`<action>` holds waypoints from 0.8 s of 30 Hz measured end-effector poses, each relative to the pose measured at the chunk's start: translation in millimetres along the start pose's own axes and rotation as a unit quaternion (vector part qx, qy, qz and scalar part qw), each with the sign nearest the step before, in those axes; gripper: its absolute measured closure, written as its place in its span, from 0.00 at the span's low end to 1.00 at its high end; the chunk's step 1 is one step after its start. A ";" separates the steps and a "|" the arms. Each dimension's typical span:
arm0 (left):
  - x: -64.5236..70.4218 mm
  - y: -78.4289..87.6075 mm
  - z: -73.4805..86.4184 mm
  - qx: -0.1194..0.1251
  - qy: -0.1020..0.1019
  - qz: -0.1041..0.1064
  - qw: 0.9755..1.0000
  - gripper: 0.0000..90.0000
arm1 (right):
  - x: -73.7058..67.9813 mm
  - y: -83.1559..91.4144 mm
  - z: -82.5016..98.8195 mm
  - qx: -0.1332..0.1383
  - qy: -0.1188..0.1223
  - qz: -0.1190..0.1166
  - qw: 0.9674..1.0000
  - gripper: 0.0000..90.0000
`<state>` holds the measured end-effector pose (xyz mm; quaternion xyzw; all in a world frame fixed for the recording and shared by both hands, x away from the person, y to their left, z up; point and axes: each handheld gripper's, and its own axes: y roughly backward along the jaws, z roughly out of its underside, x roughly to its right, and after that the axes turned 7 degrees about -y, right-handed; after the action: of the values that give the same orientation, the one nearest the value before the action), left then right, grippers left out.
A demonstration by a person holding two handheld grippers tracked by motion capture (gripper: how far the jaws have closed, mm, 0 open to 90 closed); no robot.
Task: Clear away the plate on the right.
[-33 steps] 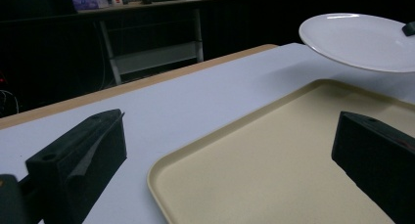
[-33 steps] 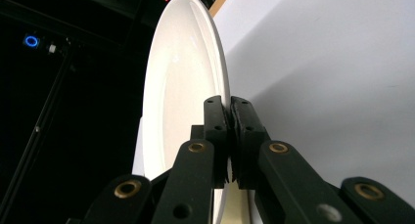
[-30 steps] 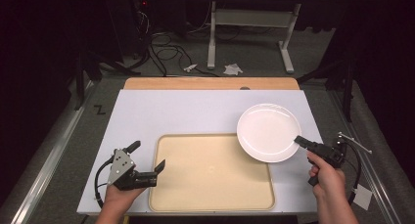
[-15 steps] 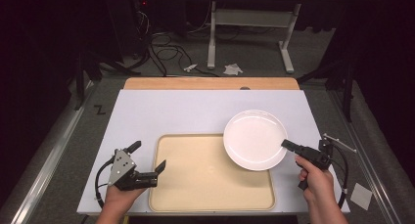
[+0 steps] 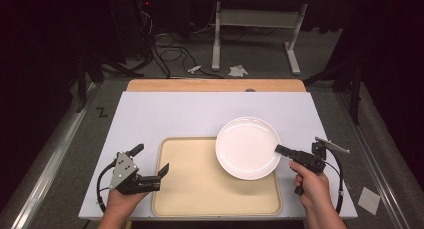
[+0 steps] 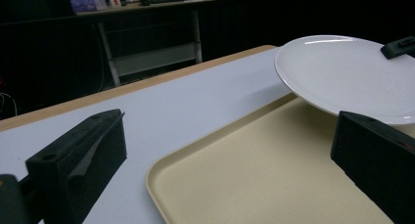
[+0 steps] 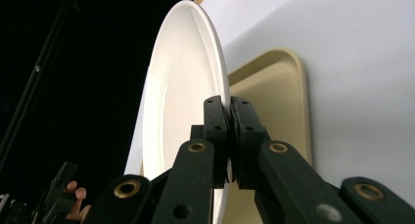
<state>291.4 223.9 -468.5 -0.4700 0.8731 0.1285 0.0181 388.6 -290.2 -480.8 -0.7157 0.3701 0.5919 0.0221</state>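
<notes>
Step in hand: carrying the white plate (image 5: 247, 147) to the tray (image 5: 200, 189). The right gripper (image 5: 280, 149) pinches the plate's rim and holds it over the tray's far right corner. The left gripper (image 5: 151, 162) rests with jaws spread beside the tray. Next move, in my judgement: lower the plate flat and release

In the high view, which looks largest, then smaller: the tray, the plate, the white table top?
1. White table top, clearly the largest.
2. Tray.
3. Plate, the smallest, though it is lifted toward the camera, so it looks slightly bigger than it is.
</notes>
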 end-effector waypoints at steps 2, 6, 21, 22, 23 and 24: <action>0.0 -0.1 0.2 -0.001 0.001 0.000 1.000 0.01 | -1.2 -2.7 1.5 -0.007 0.003 0.002 1.000 0.99; -0.5 0.3 0.3 0.000 0.001 -0.002 1.000 0.01 | -3.9 -8.1 4.7 -0.016 0.011 0.000 1.000 0.99; -0.3 0.9 0.1 0.000 0.001 -0.002 1.000 0.01 | -15.2 -30.7 22.2 -0.060 0.028 0.004 0.998 0.99; -0.3 1.1 0.0 0.001 0.001 -0.003 1.000 0.01 | -16.1 -32.6 23.6 -0.063 0.031 0.003 0.998 0.99; -0.4 1.2 0.0 0.001 0.001 -0.003 1.000 0.01 | -17.4 -34.5 25.3 -0.066 0.030 0.004 0.997 0.99; -0.5 1.4 -0.1 0.001 0.001 -0.003 1.000 0.01 | -18.3 -36.3 26.9 -0.069 0.032 0.005 0.997 0.99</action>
<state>290.6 225.1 -468.1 -0.4727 0.8717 0.1276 0.0184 386.0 -242.1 -487.8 -0.7319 0.3326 0.5933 -0.0420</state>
